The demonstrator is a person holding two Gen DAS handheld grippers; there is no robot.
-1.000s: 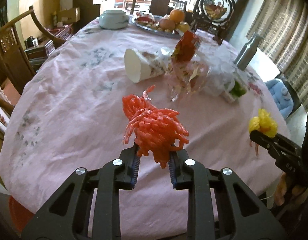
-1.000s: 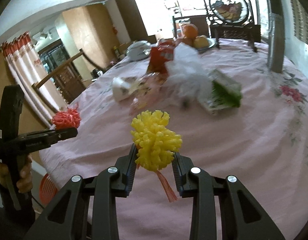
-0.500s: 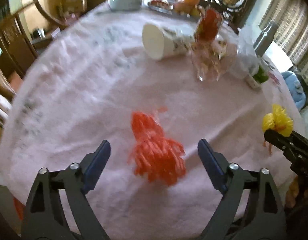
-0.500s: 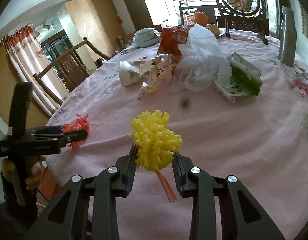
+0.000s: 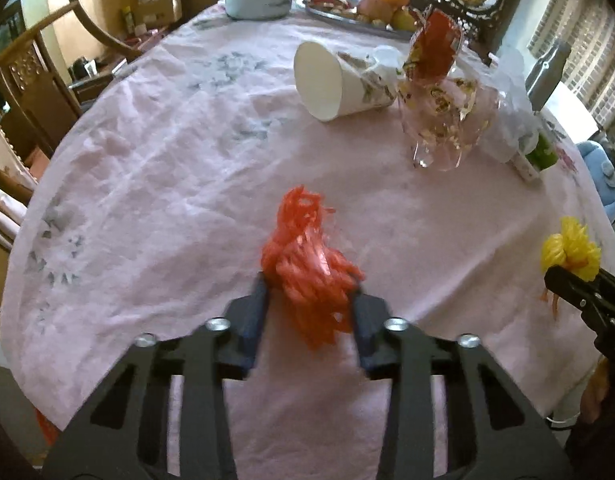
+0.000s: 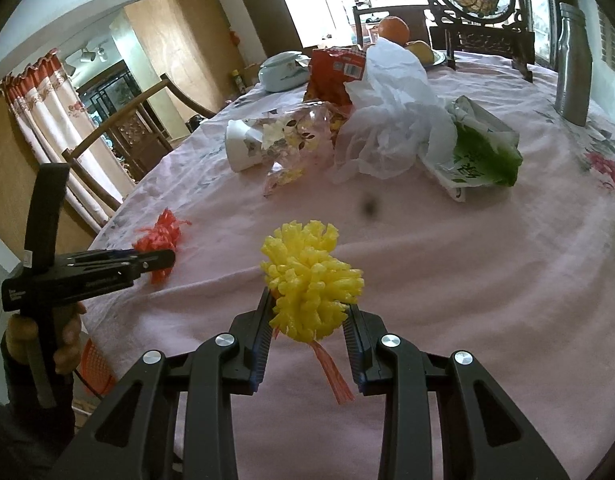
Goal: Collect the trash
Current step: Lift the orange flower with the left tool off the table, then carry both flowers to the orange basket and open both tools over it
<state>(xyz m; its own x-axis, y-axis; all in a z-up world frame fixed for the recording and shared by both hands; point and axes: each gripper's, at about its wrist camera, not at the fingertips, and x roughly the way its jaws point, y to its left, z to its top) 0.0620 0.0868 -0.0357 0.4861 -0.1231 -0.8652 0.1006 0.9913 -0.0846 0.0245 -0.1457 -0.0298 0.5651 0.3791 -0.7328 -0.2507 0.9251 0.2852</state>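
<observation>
- Two grips to log. Left gripper: pressed in on the fat end of the red net bundle, one finger on each side. Blurred at the fingertips, so judged a fresh and not yet settled pinch.
- Changed since half a second ago: then spread wide with the bundle loose on the tablecloth; now closed around it again. A second ago, pinched higher and clear of the cloth. Read as a drop and re-grip.
- Meaning for the task: red bundle back under control, nothing yet binned. Confirm a firm hold before lifting.
- Right gripper: clamped on the yellow net bundle, as in both earlier views.
- Location of the red bundle: near the table's front edge, low against the cloth, well apart from the tipped paper cup and the clear wrapper.
- Long axis of the red bundle: in line with the fingers, running away from the gripper. Thin tufted end toward the cup; thick end between the fingers.
- Yellow bundle: round head forward and up, orange strip hanging down toward the camera.
- Still to collect, by judgement: cup, wrapper, red snack bag, white plastic bag.
</observation>
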